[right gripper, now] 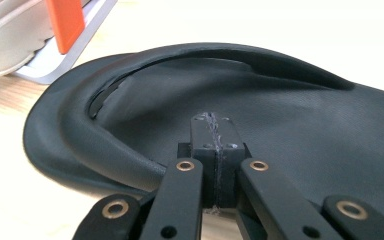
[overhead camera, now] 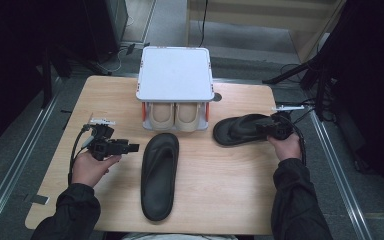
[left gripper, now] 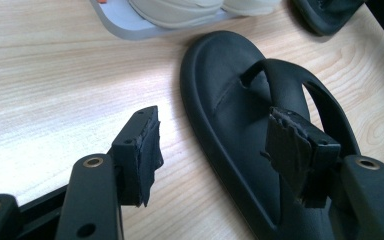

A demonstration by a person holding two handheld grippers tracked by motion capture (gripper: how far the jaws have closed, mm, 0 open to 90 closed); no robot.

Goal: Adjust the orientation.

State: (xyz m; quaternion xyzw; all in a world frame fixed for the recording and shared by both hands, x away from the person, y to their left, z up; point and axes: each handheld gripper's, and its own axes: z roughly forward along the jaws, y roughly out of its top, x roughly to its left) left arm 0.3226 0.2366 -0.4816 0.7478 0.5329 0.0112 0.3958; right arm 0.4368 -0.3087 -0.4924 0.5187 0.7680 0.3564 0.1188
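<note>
The rack's top plate point(overhead camera: 175, 73) hides most of the pale shoes point(overhead camera: 174, 117); the right hand-held gripper point(overhead camera: 271, 129) covers the sandal's heel point(overhead camera: 240, 129).

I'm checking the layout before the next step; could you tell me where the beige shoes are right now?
In the high view, the beige shoes sit side by side on the lower shelf of the grey rack at the table's far middle, just beyond the nearer black sandal.

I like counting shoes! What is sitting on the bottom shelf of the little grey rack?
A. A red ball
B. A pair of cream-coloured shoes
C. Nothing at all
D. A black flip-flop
B: the high view shows two cream-coloured shoes side by side under the top of the grey rack; both black flip-flops lie on the table.
</note>
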